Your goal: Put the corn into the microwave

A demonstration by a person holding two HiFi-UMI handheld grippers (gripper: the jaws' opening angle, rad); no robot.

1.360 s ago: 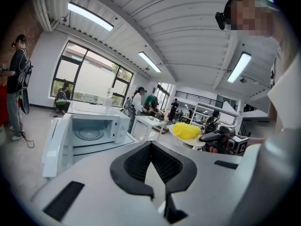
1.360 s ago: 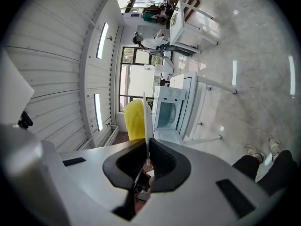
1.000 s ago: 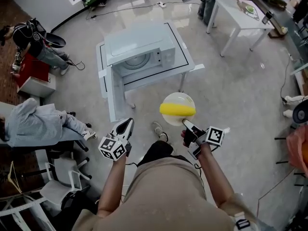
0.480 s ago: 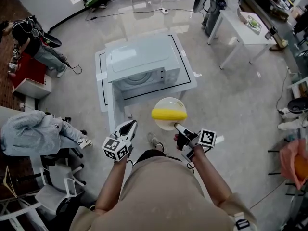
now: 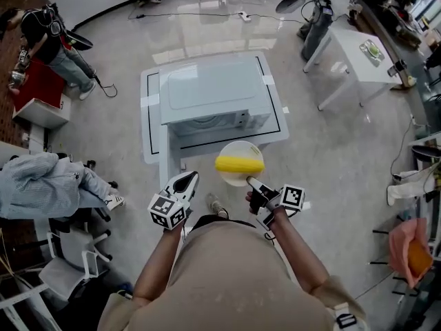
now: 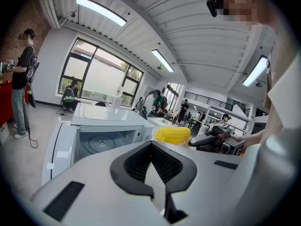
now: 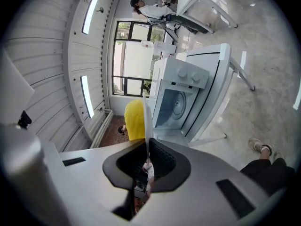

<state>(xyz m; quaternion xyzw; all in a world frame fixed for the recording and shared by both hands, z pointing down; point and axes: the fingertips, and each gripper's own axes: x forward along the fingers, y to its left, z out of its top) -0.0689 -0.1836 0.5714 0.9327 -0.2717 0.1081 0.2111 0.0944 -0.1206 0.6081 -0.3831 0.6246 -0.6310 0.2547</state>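
A yellow corn cob (image 5: 239,164) lies on a white plate (image 5: 240,151) held in the air just in front of the microwave (image 5: 212,88). My right gripper (image 5: 252,182) is shut on the plate's near rim. In the right gripper view the plate (image 7: 147,121) shows edge-on between the jaws, with the corn (image 7: 134,119) beside it. The microwave (image 6: 109,121) stands on a low white table (image 5: 272,126). Its door (image 5: 168,163) hangs open at the left, showing the turntable (image 6: 99,144). My left gripper (image 5: 186,179) hovers left of the plate, shut and holding nothing.
A white table (image 5: 348,43) with a green dish stands at the back right. People sit and stand at the left (image 5: 48,185) and far left (image 5: 48,36). Chairs (image 5: 72,257) are near my left side. Cables run across the floor behind the microwave.
Both grippers and the plate with the corn have come closer to the microwave's open front. The grip on the plate is the same.
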